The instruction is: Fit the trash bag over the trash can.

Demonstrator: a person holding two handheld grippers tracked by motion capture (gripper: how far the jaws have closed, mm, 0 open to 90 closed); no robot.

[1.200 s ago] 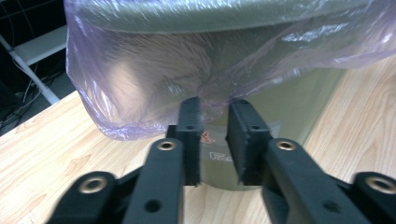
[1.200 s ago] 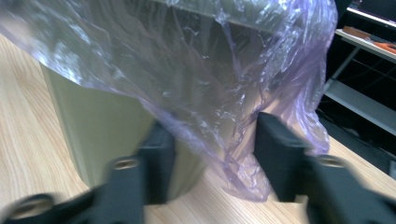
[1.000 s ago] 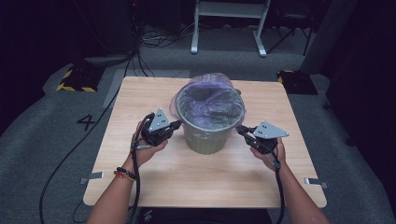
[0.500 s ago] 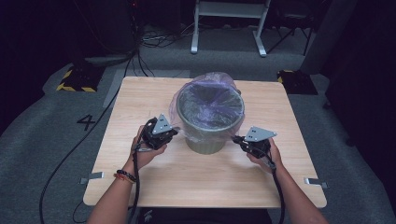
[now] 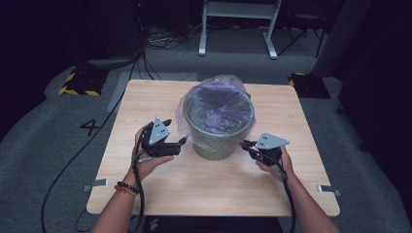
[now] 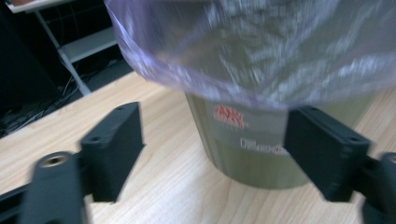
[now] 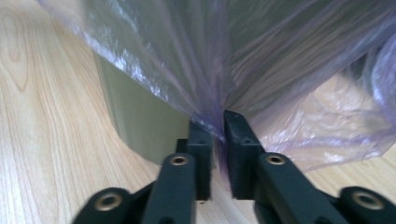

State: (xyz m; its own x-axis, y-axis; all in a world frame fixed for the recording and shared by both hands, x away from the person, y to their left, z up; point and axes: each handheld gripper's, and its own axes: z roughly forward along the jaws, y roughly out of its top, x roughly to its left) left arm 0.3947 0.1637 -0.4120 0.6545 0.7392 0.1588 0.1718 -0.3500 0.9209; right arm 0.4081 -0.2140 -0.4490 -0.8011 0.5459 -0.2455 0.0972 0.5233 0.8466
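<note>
An olive-green bin [image 5: 216,145] stands in the middle of the wooden table [image 5: 145,97], lined with a thin purple plastic bag [image 5: 218,87] that hangs over its rim. My left gripper [image 5: 176,132] is at the bin's left side, and its jaws have just been opening. They now stand wide, with nothing between them. In the left gripper view, the left gripper [image 6: 212,140] frames the bin [image 6: 243,149] under the bag's edge [image 6: 243,56]. My right gripper [image 5: 246,144] is at the bin's right side. Its jaws have just started to part, but the right gripper [image 7: 219,123] still pinches gathered bag film [image 7: 187,70].
The table's front half [image 5: 214,189] is bare wood. Beyond the table lie cables [image 5: 160,43] on grey carpet. The white legs of a stand [image 5: 238,29] rise at the back. A yellow-and-black striped block [image 5: 77,82] sits on the floor at the left.
My left gripper's jaws have opened and let go of the bag. Both grippers have come down from the rim to the bin's sides, drawing the bag's edge lower.
</note>
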